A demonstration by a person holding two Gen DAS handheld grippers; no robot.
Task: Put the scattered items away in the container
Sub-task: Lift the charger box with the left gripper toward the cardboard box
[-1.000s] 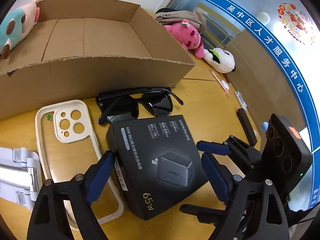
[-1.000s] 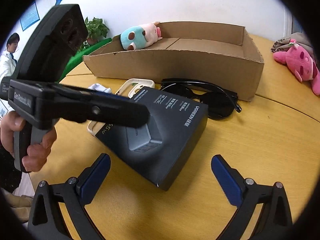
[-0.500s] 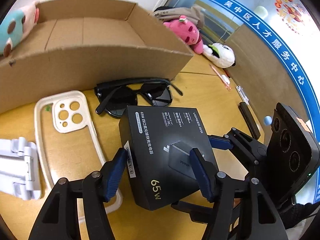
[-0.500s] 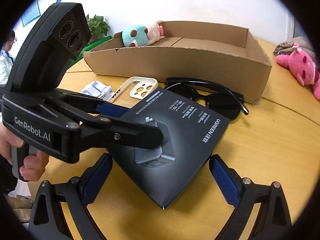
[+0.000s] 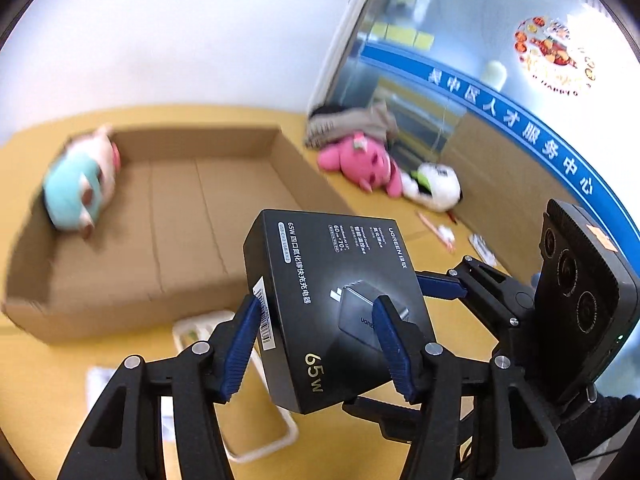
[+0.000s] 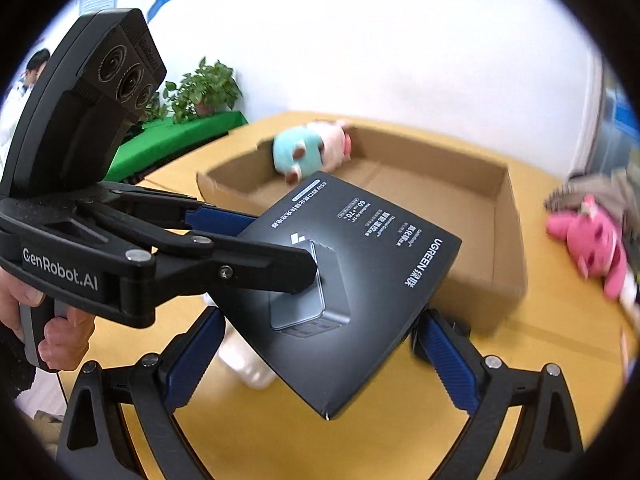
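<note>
My left gripper [image 5: 316, 320] is shut on a black charger box [image 5: 336, 280] and holds it in the air in front of the cardboard box [image 5: 188, 216]. In the right wrist view the charger box [image 6: 360, 264] hangs tilted between the left gripper [image 6: 280, 248] and the cardboard box [image 6: 472, 216]. My right gripper [image 6: 316, 344] is open, its blue pads on either side below the charger box, not touching it. A teal and pink plush toy [image 5: 80, 184] lies in the cardboard box's left end. A white phone case [image 5: 240, 400] lies on the table below.
A pink plush [image 5: 360, 160], a panda plush [image 5: 436, 184] and a folded cloth [image 5: 352, 124] lie right of the cardboard box. Pens [image 5: 436, 232] lie near a cardboard wall. A white stand [image 5: 100, 380] lies at the left. A plant [image 6: 204, 88] stands beyond the table.
My left gripper closed on the charger box and lifted it off the table toward the cardboard box. The sunglasses have dropped out of sight. My right gripper stayed open beneath it.
</note>
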